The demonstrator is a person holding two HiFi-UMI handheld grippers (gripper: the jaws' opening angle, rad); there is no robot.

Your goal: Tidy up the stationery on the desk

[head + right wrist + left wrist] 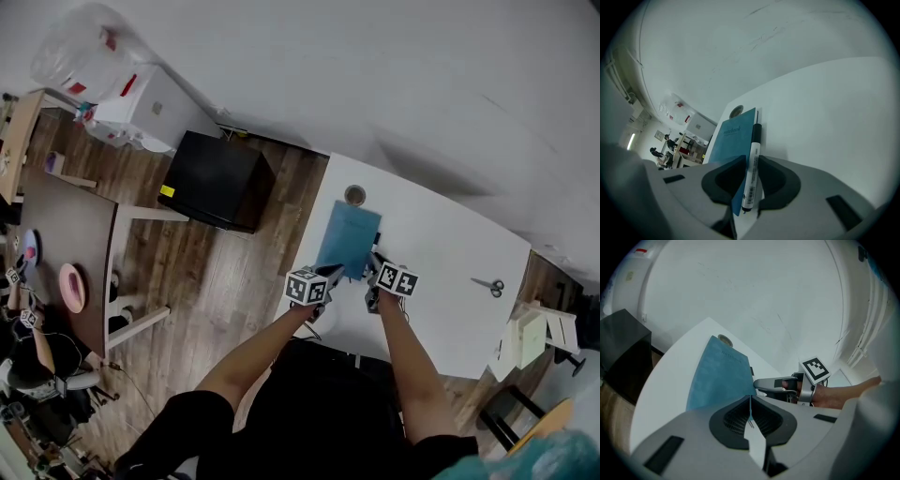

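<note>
The blue notebook (348,239) lies on the white desk (441,281), its long axis running away from the person; the pen (753,154) runs parallel along its right edge, black cap pointing away; left gripper (750,401) pinches the notebook's near edge, right gripper (751,161) clamps the pen — both forearms reach forward, tilted down.

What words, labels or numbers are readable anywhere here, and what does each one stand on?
"notebook": printed on the cover of the blue notebook.
Pen: a barcode and fine print on its white barrel, too small to read.
Black box on the floor: a yellow label at one corner, too small to read.
Nothing else legible shows.
</note>
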